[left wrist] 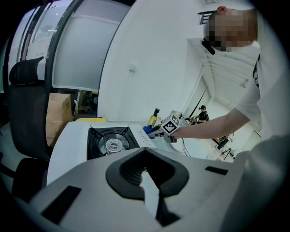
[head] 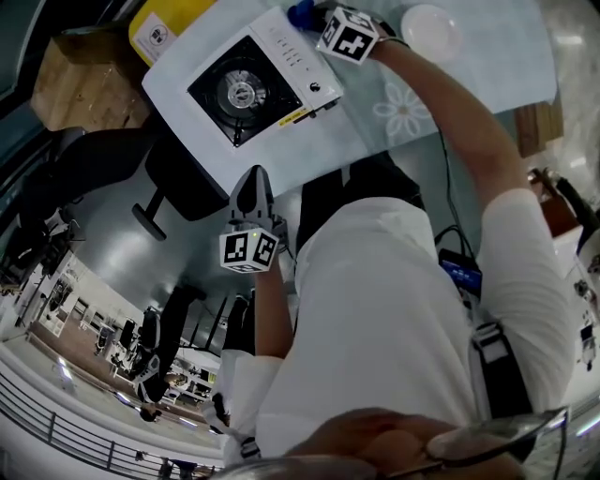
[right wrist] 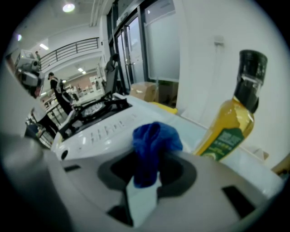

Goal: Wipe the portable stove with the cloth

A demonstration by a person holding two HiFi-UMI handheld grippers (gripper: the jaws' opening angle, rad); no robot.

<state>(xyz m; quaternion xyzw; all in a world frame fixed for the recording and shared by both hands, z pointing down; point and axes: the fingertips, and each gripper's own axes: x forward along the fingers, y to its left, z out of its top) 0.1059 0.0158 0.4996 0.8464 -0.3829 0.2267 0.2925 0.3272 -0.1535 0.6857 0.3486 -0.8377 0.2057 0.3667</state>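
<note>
The right gripper (right wrist: pixel 144 183) had its jaws clamped on a bunched blue cloth (right wrist: pixel 153 147), which stuck up out of the pinch in a loose fold. In the head view this gripper (head: pixel 323 21) was at the far side of the table, and the cloth (head: pixel 300 13) sat just past the far right corner of the portable stove (head: pixel 248 84). From the pictures I could not tell whether the cloth was touching the stove. In the right gripper view, the stove's white control strip (right wrist: pixel 102 129) ran to the left of the cloth. A bottle of yellow oil (right wrist: pixel 233 127) with a dark cap stood upright to its right.

The left gripper (left wrist: pixel 146 179) had its jaws closed together with nothing between them. In the head view it (head: pixel 253 187) was held at the near edge of the table, pointing toward the stove and well apart from the right gripper. Its own view showed the stove (left wrist: pixel 111 141) ahead, with the black burner pan and round burner facing up.

The stove lay at an angle on the pale table (head: pixel 403 108). A white bowl (head: pixel 431 30) sat at the far right of the table. A yellow object (head: pixel 169 21) lay at the stove's far left corner, with a cardboard box (head: pixel 80 80) farther left off the table. A black office chair (left wrist: pixel 25 113) stood at the table's left.
</note>
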